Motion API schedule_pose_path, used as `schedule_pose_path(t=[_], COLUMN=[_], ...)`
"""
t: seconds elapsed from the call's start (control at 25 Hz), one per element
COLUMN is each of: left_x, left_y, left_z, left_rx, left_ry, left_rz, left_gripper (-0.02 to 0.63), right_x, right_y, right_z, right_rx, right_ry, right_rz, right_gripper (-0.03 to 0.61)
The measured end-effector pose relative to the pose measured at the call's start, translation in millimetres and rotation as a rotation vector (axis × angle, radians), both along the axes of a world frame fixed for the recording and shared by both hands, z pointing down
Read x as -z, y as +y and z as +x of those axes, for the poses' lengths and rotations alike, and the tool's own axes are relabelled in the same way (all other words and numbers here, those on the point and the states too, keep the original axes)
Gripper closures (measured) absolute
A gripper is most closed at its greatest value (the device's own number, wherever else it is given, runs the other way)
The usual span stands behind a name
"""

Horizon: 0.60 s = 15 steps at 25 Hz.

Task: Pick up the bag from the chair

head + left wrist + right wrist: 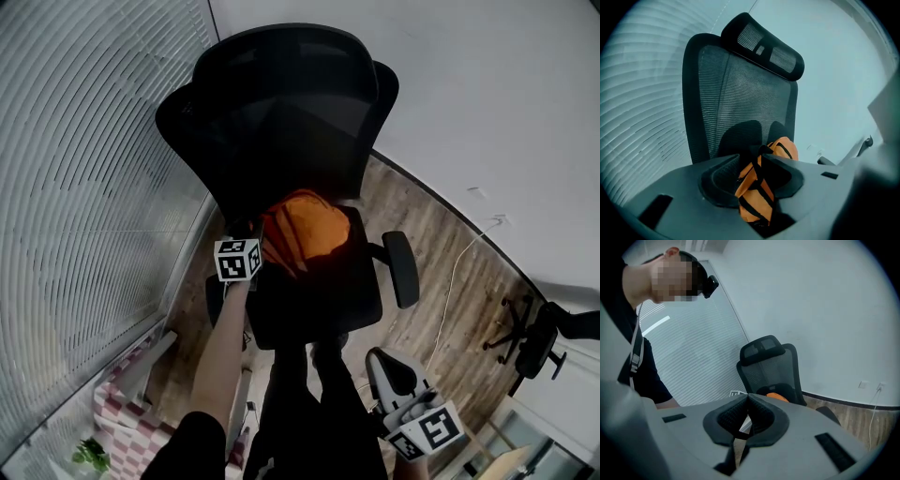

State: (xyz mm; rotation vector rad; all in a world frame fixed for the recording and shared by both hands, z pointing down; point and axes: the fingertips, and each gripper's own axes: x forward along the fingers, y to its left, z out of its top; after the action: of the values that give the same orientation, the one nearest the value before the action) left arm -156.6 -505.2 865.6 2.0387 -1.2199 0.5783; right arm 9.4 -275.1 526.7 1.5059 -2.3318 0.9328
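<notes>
Ribbed white blinds [84,187] line the left wall. The left hand-held gripper [757,172] pinches the soft orange duffel bag [783,149], black-strapped, slumped on the seat of a black mesh office chair [281,103]. The right hand-held gripper [745,404] hangs low, its pads pressed together on nothing. A white cable [450,281] trails over the wood floor [469,323].

Soft, even daylight — fisheye-bent edges, dark vignetted corners.

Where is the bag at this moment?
Centre of the head view, the bag is over the chair seat by the backrest, clamped in the left gripper.
</notes>
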Motion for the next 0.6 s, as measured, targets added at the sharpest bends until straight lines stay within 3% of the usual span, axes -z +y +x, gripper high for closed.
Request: schedule_pose_path(t=[0.28, 0.6], left_x=[2.1, 14.2], left_y=[-7.3, -5.5], left_z=[-5.2, -1.7], left_rx=[0.026, 0.043], left_ry=[-0.018, -0.005], left_rz=[0.004, 0.010], left_gripper=[0.543, 0.572], right_x=[3.9, 9.8], right_y=[0.5, 1.1], right_z=[-0.4, 0.9], right_rx=[-0.010, -0.016], right_ry=[-0.006, -0.005], right_rz=[0.002, 0.016], right_gripper=[0.560, 0.560])
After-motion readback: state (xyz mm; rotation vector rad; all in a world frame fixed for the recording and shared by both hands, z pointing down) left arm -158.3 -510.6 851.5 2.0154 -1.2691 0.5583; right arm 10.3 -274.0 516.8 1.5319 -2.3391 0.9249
